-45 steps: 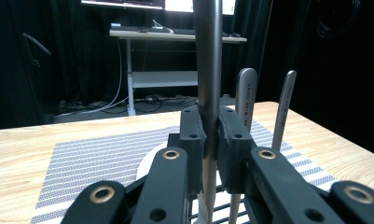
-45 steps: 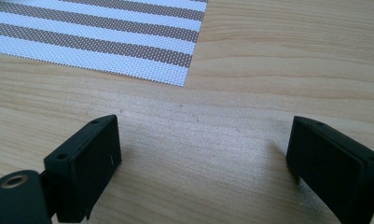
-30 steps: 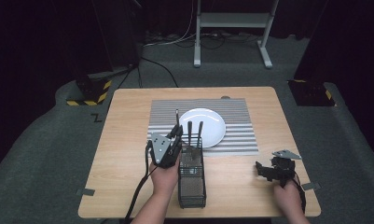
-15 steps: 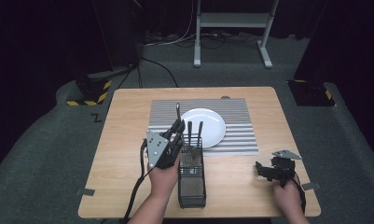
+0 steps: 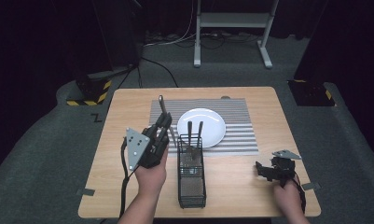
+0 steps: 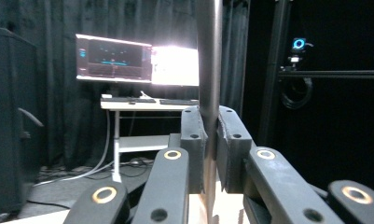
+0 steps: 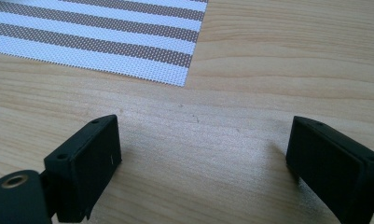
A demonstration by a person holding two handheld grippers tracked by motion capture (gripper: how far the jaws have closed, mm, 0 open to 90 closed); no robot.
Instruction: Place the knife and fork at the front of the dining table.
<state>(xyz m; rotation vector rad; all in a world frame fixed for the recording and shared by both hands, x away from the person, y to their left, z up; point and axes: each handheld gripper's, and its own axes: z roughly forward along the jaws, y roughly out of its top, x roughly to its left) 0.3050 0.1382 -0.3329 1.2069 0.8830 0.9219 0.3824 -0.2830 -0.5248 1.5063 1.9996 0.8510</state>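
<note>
My left gripper (image 5: 162, 125) hangs above the table, left of a black wire caddy (image 5: 192, 184), and is shut on a slim metal utensil (image 5: 162, 105) whose handle sticks up past the jaws. In the left gripper view the grey handle (image 6: 209, 65) is pinched between the pads of that left gripper (image 6: 211, 140), which points at the room. Two dark-handled utensils (image 5: 194, 132) stand in the caddy's far end. Behind it a white plate (image 5: 208, 122) lies on a striped placemat (image 5: 240, 133). My right gripper (image 5: 265, 171) rests open near the table's front right, its jaws (image 7: 203, 154) wide apart over bare wood.
The wooden table (image 5: 268, 112) has free room at its left and right sides. A corner of the placemat (image 7: 105, 32) lies ahead of the right gripper. Off the table, a metal stand (image 5: 231, 28) and cables sit on the grey floor beyond.
The left gripper has risen and drifted left, away from the caddy, carrying the utensil with it. The right gripper has stayed where it was.
</note>
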